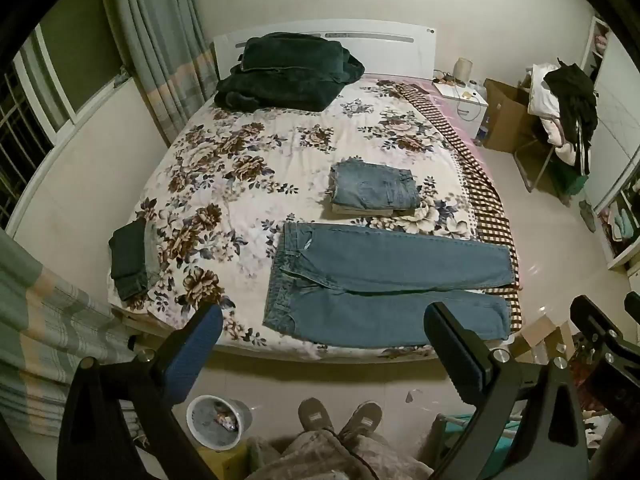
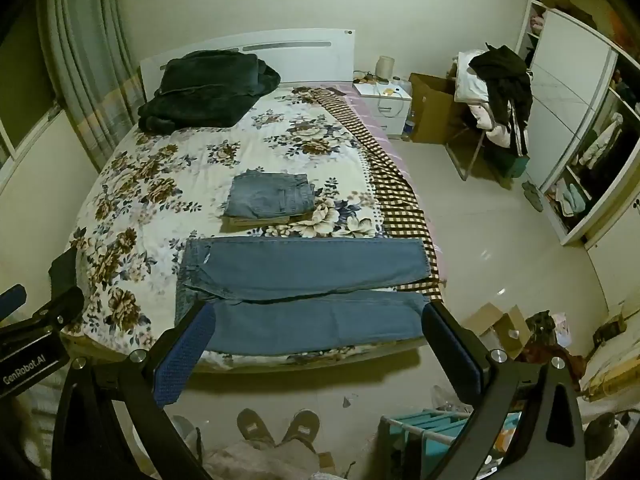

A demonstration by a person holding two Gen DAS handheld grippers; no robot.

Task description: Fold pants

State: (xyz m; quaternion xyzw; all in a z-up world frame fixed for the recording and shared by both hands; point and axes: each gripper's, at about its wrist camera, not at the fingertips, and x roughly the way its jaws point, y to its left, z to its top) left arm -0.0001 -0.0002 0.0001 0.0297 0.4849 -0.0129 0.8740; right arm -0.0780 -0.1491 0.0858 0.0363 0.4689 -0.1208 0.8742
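While both grippers hang above the floor at the foot of the bed (image 1: 224,184), nothing sits between their fingers. At the bottom of the left wrist view the left gripper (image 1: 324,322) has its jaws spread wide, and the right gripper (image 2: 316,320) stands just as wide at the bottom of the right wrist view.

Lower centre of both views, the jeans (image 1: 384,280) lie flat on the flowered bedspread near the bed's front edge, waistband to the left, both legs running right side by side. Just above them in the frame a folded stack of pants (image 1: 374,190) rests on the bedspread. Another dark folded pile (image 1: 130,258) sits at the bed's left edge, and a dark green blanket (image 1: 286,72) is heaped at the headboard, upper left. At the very bottom of each frame the person's shoes (image 1: 340,420) stand on the tile floor, with a small bin (image 1: 218,426) to their left.
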